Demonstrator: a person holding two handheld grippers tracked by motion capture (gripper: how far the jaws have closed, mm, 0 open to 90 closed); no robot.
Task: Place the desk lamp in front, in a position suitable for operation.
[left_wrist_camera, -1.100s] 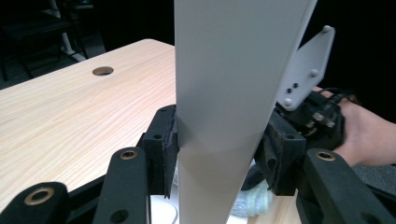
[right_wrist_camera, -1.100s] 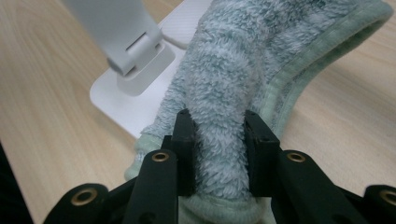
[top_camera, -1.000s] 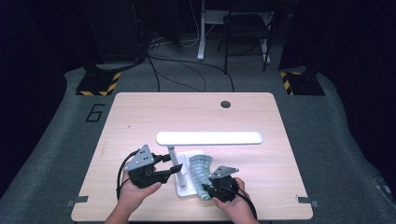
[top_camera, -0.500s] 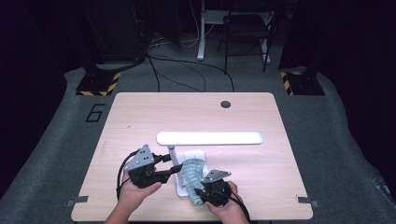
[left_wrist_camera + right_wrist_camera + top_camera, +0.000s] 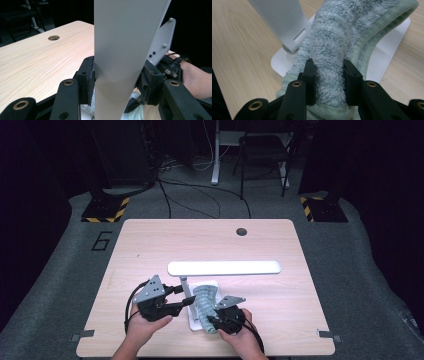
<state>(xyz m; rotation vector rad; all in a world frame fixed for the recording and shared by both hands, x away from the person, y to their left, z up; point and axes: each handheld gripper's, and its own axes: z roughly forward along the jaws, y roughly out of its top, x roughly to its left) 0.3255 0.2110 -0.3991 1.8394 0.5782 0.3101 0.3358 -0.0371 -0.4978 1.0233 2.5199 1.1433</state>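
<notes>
Left tool [image 5: 187, 301] clamps lamp stem [image 5: 120, 57]; right tool [image 5: 329, 75] pinches fluffy cloth [image 5: 342, 32]; floor digit "6" [image 5: 101, 240].

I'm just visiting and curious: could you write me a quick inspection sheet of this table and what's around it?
Surface: wooden table, round hole near the far edge.
Job's things: white desk lamp; fluffy grey-green cloth lying on its base.
Clutter: nothing seen.
Grippers: left tool clamps the lamp's post; right tool pinches a fold of the cloth.
Cables: one trails from each tool; more cross the floor.
Surroundings: dark room, chair, hazard-striped stands.
</notes>
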